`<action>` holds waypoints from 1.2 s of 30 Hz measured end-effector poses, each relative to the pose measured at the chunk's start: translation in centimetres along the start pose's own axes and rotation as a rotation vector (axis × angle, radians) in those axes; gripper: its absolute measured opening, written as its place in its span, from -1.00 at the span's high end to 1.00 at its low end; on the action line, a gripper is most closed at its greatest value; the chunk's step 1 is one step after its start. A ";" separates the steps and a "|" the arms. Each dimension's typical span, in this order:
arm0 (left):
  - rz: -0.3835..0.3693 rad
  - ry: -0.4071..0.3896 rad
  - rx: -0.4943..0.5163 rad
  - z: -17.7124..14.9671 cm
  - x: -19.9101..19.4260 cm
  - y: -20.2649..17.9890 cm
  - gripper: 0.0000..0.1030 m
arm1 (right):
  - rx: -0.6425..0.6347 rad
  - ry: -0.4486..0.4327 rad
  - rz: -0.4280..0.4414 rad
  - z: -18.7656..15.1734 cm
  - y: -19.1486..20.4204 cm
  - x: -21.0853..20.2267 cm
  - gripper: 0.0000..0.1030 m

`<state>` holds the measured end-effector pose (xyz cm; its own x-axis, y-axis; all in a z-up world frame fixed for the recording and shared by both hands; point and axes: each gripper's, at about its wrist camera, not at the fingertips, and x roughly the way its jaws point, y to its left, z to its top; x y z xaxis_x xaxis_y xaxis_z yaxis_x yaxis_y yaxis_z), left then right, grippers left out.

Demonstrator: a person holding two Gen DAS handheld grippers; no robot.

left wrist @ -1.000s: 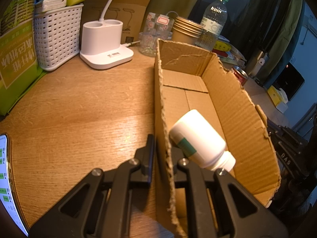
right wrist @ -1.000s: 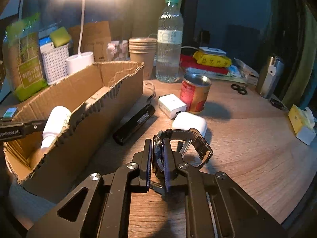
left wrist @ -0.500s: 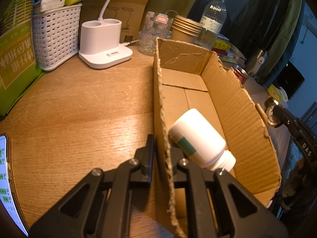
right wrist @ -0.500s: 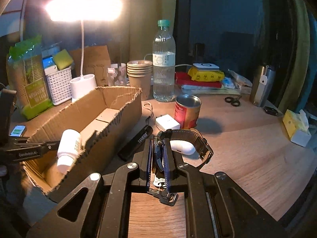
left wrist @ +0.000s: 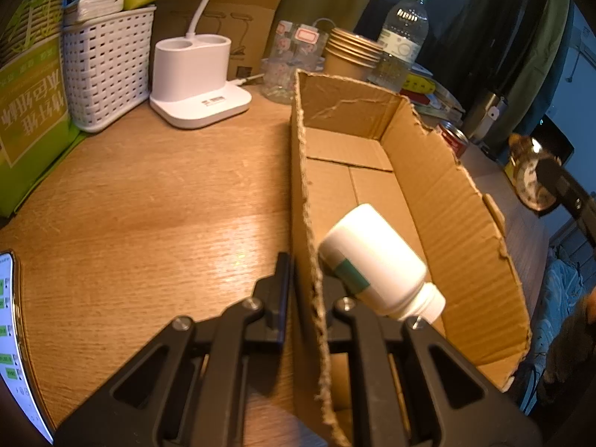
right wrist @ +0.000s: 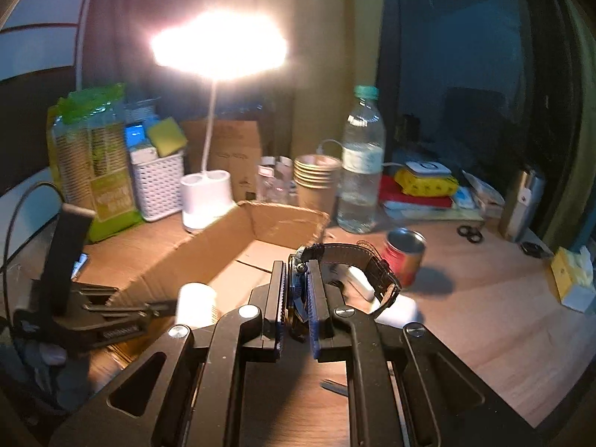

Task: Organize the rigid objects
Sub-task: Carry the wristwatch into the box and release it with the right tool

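Note:
My left gripper (left wrist: pixel 303 260) is shut on the near left wall of the open cardboard box (left wrist: pixel 458 201). A white pill bottle (left wrist: pixel 376 260) with a green label lies tilted inside the box by that wall. My right gripper (right wrist: pixel 298 264) is shut on a wristwatch (right wrist: pixel 357 260) with a dark leather strap and holds it in the air over the box's right side. In the left wrist view the watch (left wrist: pixel 530 178) shows beyond the box's right wall. The box (right wrist: pixel 238 246), the bottle (right wrist: pixel 195 303) and the left gripper (right wrist: pixel 156 309) also show in the right wrist view.
On the wooden desk stand a white lamp base (left wrist: pixel 197 82), a white basket (left wrist: pixel 106 67), paper cups (right wrist: pixel 316 182), a water bottle (right wrist: pixel 361 171), a red can (right wrist: pixel 404 257) and a white earbud case (right wrist: pixel 359 285). A phone (left wrist: pixel 11 335) lies at the left edge.
My right gripper has risen with the watch off the desk and moved left over the box. The left gripper has kept its hold on the box wall.

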<state>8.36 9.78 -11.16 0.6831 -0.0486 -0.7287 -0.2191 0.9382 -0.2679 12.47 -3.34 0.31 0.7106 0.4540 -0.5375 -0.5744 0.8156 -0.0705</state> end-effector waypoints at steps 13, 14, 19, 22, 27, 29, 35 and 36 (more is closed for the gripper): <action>-0.002 0.000 -0.001 0.0 0.0 0.0 0.82 | -0.091 0.003 0.094 0.9 4.4 1.6 0.78; -0.002 -0.001 -0.001 0.0 0.0 0.0 0.82 | -0.096 0.012 0.104 0.8 4.6 1.9 0.78; -0.002 -0.001 0.000 0.1 -0.1 0.0 0.82 | -0.121 0.058 0.133 0.2 5.5 3.5 0.78; -0.002 -0.001 -0.001 0.1 -0.1 0.0 0.82 | -0.136 0.094 0.125 -0.1 5.7 4.6 0.78; -0.003 -0.002 0.000 0.1 -0.1 -0.1 0.82 | -0.156 0.151 0.090 -0.9 5.9 5.9 0.79; -0.003 -0.001 -0.002 0.1 -0.1 -0.1 0.82 | -0.157 0.172 0.098 -1.3 6.2 6.3 0.78; -0.002 -0.001 -0.004 0.2 -0.1 0.0 0.82 | -0.178 0.217 0.096 -2.2 6.6 6.9 0.79; -0.001 -0.001 -0.004 0.2 -0.1 0.0 0.82 | -0.178 0.216 0.097 -2.3 6.6 6.9 0.79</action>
<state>8.41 9.84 -10.93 0.6842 -0.0492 -0.7277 -0.2210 0.9368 -0.2711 12.61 4.37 -5.73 0.5568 0.4245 -0.7140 -0.7115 0.6873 -0.1462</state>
